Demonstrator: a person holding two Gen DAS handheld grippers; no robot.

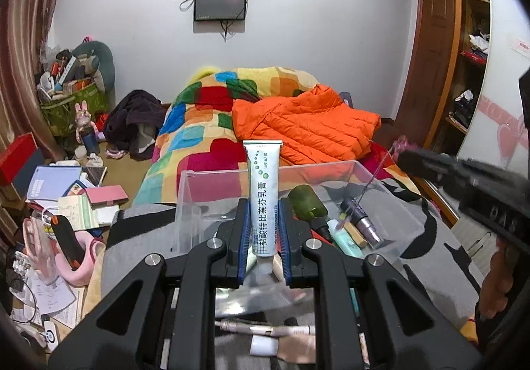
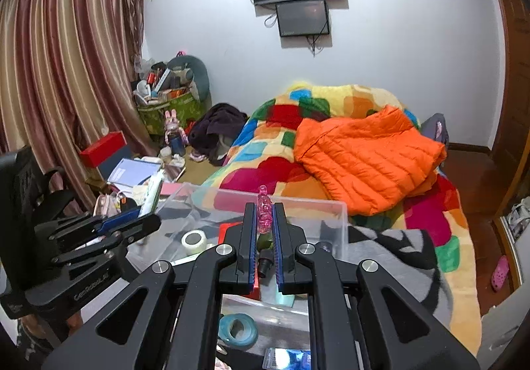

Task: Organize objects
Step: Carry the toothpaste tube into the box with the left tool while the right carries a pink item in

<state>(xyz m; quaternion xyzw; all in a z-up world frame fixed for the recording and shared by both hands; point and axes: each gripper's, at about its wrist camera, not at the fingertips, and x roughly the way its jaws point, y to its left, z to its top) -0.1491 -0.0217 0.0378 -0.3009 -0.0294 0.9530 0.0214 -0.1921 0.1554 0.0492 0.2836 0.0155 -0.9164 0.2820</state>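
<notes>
My left gripper [image 1: 264, 217] is shut on a white ointment tube [image 1: 264, 191] with green dots, held upright above a clear plastic box [image 1: 205, 191]. Inside the box lie a green bottle [image 1: 306, 204], a mint tube [image 1: 344, 239] and a silver-purple cylinder [image 1: 364, 221]. My right gripper [image 2: 264, 224] is shut on a small pink translucent item [image 2: 264, 209], also over the clear box [image 2: 334, 214]. In the right wrist view the left gripper [image 2: 145, 221] shows at the left with the white tube [image 2: 153, 192]. From the left wrist view the right gripper [image 1: 409, 159] enters at the right.
The box rests on a grey-and-black blanket [image 2: 397, 257] at the near end of a bed with a colourful quilt [image 1: 198, 138] and an orange jacket [image 1: 308, 125]. A white tape roll [image 2: 193, 240] and a blue tape roll [image 2: 238, 328] lie near. Clutter [image 1: 66, 204] covers the floor at left.
</notes>
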